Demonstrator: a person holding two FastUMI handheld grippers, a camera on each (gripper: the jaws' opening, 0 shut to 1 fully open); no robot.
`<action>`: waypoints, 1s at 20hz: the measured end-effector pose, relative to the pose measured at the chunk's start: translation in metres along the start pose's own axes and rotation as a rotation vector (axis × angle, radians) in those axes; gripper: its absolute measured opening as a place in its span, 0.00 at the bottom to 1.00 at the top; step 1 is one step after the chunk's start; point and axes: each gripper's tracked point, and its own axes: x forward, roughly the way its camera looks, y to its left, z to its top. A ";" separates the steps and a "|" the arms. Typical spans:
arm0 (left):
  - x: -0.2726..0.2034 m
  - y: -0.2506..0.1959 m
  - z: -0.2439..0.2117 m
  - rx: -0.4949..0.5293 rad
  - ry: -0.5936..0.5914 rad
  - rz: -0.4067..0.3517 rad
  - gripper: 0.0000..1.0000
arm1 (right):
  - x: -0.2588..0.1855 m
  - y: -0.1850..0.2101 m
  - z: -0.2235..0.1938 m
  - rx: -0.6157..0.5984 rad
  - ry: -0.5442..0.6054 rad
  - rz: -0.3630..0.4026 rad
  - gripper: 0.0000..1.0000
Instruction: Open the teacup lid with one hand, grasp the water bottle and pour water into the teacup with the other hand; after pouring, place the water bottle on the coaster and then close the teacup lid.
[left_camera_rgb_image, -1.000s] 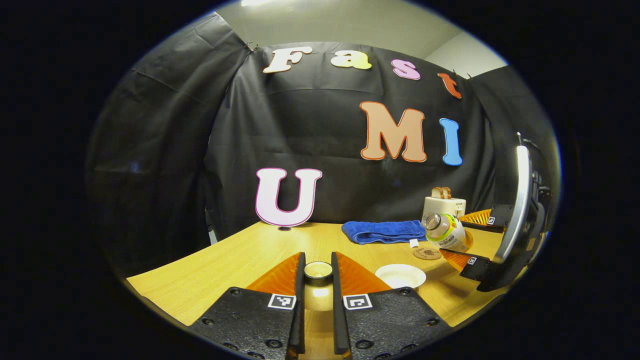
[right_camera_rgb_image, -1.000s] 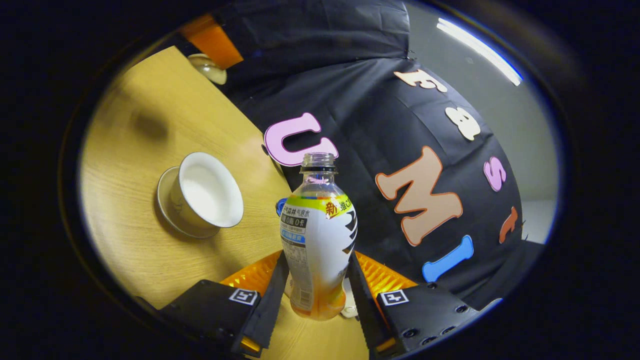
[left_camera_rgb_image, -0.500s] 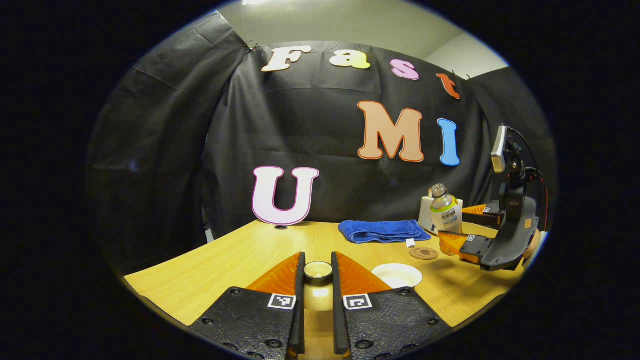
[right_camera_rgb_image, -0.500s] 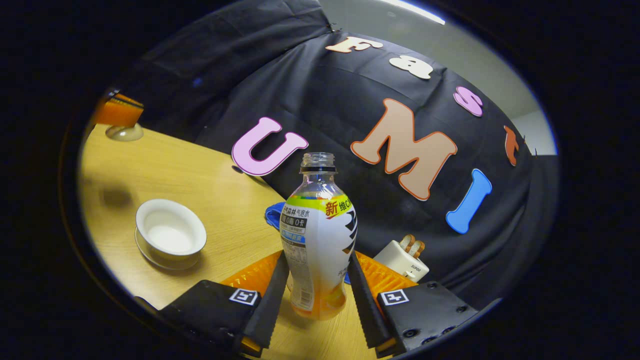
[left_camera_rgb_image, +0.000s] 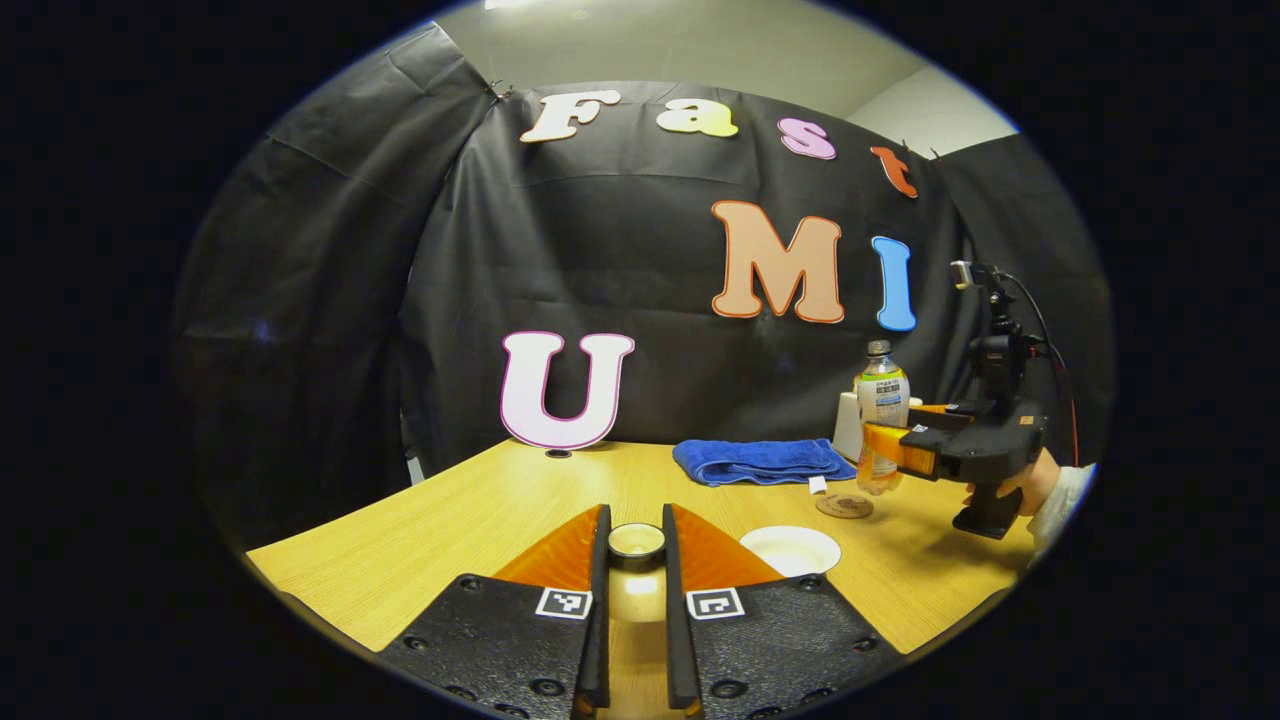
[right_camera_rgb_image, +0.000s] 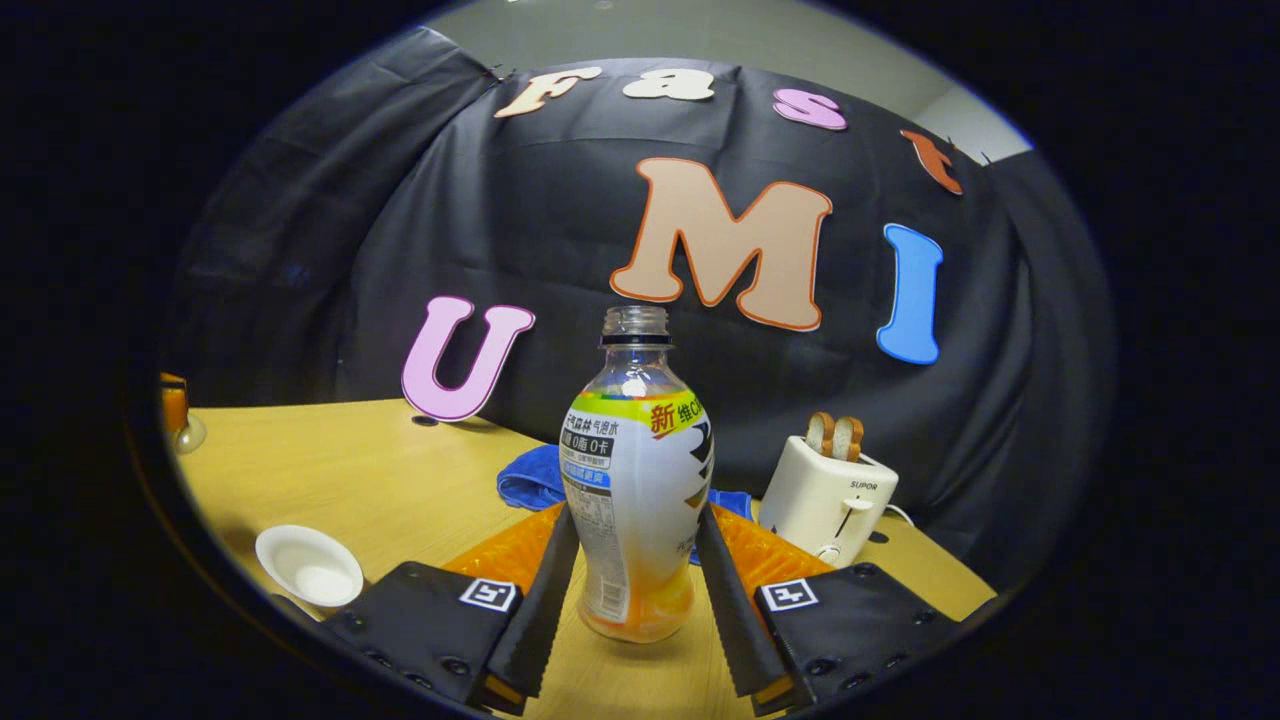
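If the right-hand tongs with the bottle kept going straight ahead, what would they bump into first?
Probably the blue towel, lying just beyond the water bottle held in the right tongs. The white toaster sits slightly right of that line; depth is hard to judge.

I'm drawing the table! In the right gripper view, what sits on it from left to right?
Small white round teacup → rumpled blue cloth towel → clear plastic water bottle with orange drink at the bottom, pinched in the right claw → white toaster holding two bread slices.
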 end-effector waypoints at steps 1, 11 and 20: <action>0.000 0.000 -0.001 0.001 0.003 0.000 0.20 | 0.005 -0.001 -0.002 0.032 0.007 -0.003 0.73; 0.003 0.001 -0.007 0.010 0.016 0.007 0.20 | 0.039 -0.015 -0.033 0.172 0.057 -0.029 0.74; 0.004 0.000 -0.009 0.006 0.024 0.002 0.20 | 0.048 -0.018 -0.053 0.188 0.098 -0.038 0.74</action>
